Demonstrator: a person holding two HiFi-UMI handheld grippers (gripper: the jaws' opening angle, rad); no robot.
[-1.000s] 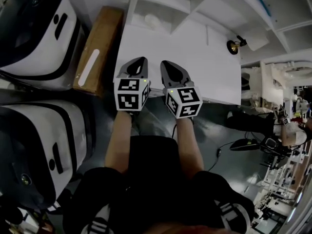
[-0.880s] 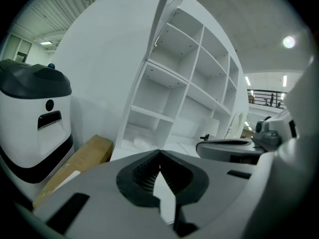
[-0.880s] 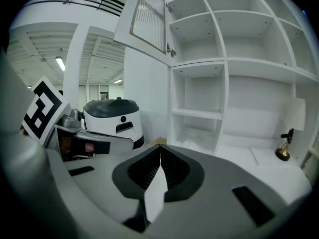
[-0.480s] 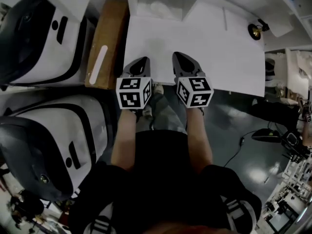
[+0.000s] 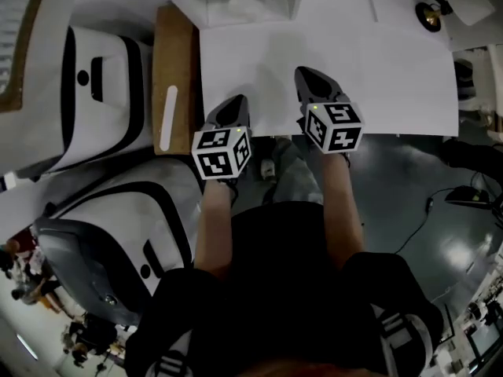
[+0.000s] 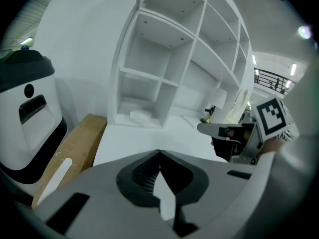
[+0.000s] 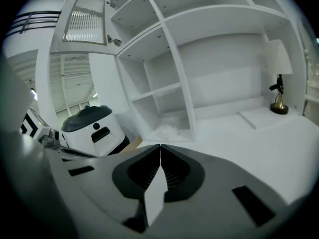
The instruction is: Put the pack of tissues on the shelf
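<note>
A tall white shelf (image 6: 167, 59) of open compartments rises at the far edge of a white tabletop (image 5: 385, 77), filling most of both gripper views. To its left stand two bulky white-and-black machines (image 5: 118, 210), one behind the other. A long brown cardboard box (image 5: 174, 61) with a pale strip on top lies between them and the tabletop's left edge.

A person in dark clothes stands at the near edge, bare forearms reaching forward. The left hand-held gripper (image 5: 236, 102) is poised over the near left corner of the tabletop, its jaws closed together with nothing between them. The right hand-held gripper (image 5: 308, 74) reaches a little farther over the surface, and its jaws are likewise pressed together and empty. The two tools are side by side but apart, each topped by a marker cube, and neither touches the shelf.

The pack of tissues (image 6: 139, 116), a soft whitish bundle, lies on the floor of the bottom left compartment of the shelf, well ahead of both tools. A small brass-footed lamp (image 7: 279, 96) stands far off at the right end of the tabletop, in the wide bay.
</note>
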